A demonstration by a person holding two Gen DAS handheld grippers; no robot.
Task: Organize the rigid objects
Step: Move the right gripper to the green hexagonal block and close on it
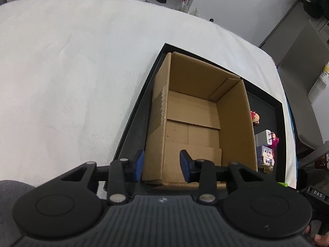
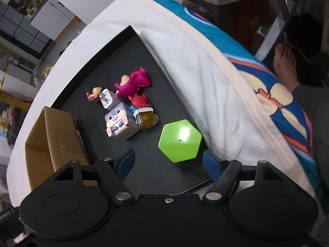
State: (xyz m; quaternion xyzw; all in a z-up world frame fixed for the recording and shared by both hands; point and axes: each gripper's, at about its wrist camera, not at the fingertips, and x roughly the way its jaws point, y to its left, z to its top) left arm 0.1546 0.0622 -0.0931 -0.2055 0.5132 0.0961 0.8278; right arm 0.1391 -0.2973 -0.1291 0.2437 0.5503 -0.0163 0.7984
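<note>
Behind cardboard box [image 1: 205, 113], toys [image 1: 266, 154] half hidden.

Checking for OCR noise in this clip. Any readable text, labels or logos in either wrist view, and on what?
"DAS": white letters on a dark device at the right edge of the left wrist view.
Small pale logo on the left tongs' body: too small to read.
Right wrist view: nothing readable.
</note>
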